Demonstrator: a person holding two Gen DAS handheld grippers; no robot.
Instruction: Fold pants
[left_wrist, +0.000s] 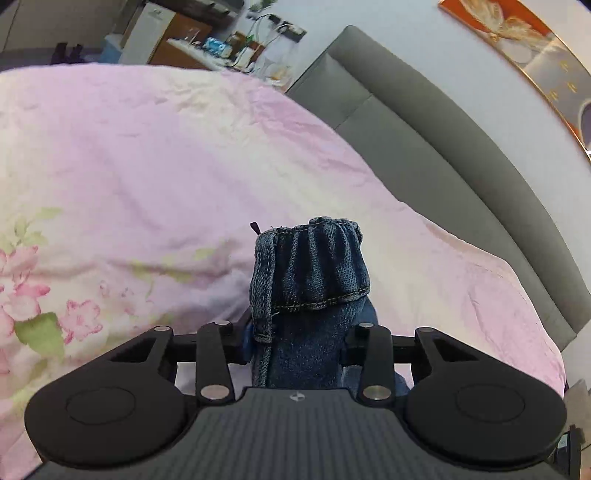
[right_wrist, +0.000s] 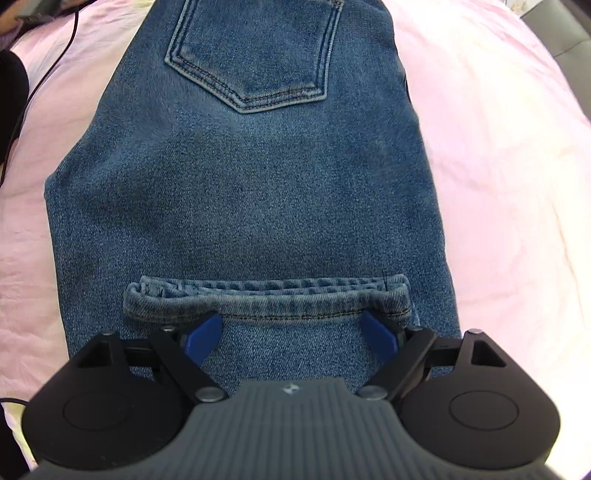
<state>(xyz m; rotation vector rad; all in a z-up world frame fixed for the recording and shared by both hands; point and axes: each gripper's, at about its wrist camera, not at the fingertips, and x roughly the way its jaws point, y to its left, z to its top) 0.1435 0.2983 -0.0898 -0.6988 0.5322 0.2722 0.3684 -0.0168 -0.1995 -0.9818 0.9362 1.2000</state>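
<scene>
Left wrist view. My left gripper (left_wrist: 295, 343) pinches a bunched end of the jeans (left_wrist: 310, 280): a hemmed denim edge stands up between the two arms, gathered into pleats, and more denim fills the gap down to the gripper body. The fingertips themselves are hidden by the cloth. I judge the bunch is held off the floral pink bedsheet (left_wrist: 147, 166) so that this end can be carried over for a fold. The grey headboard (left_wrist: 424, 122) runs along the far right edge of the bed, and a framed picture (left_wrist: 535, 55) hangs on the wall above it.

Right wrist view. My right gripper (right_wrist: 291, 332) is spread wide, pointing steeply down at the jeans (right_wrist: 243, 184), which lie flat on the pink bedsheet (right_wrist: 498, 147) with a back pocket (right_wrist: 251, 55) uppermost at the far end. The blue pads (right_wrist: 203, 338) stand apart, with nothing pinched between them. A doubled hem (right_wrist: 266, 299) lies across the denim just beyond the pads. I judge this placement readies a grasp on that hem, or follows its release; the view does not settle which. A dark cable (right_wrist: 48, 74) trails over the sheet at upper left.
</scene>
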